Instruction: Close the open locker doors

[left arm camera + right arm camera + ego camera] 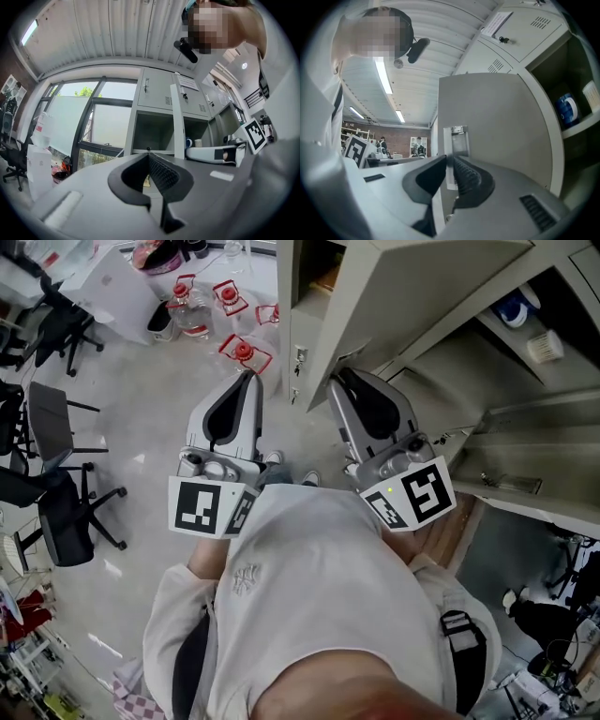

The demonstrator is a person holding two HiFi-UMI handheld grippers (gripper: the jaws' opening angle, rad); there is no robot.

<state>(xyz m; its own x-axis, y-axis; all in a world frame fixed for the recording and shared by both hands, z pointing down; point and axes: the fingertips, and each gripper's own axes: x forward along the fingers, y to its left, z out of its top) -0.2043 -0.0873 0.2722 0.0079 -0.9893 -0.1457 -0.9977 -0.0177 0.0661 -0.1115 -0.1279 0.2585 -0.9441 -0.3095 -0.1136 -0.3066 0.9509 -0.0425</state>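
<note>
Grey metal lockers (487, 352) fill the upper right of the head view, and one open door (412, 282) swings out over both grippers. My left gripper (247, 379) is shut and empty, and points at the lockers. In the left gripper view my left gripper (149, 155) faces two open compartments (154, 131), with the open door (177, 117) edge-on between them. My right gripper (339, 379) sits just under that door's edge. In the right gripper view my right gripper (449, 159) is shut, close before the door's inner face (501, 117) and its latch plate (458, 138).
A blue cup (567, 110) stands on a shelf in the open compartment. A lower locker door (525, 460) hangs open at the right. Water jugs with red caps (234, 298) stand on the floor ahead. Office chairs (61, 493) are at the left.
</note>
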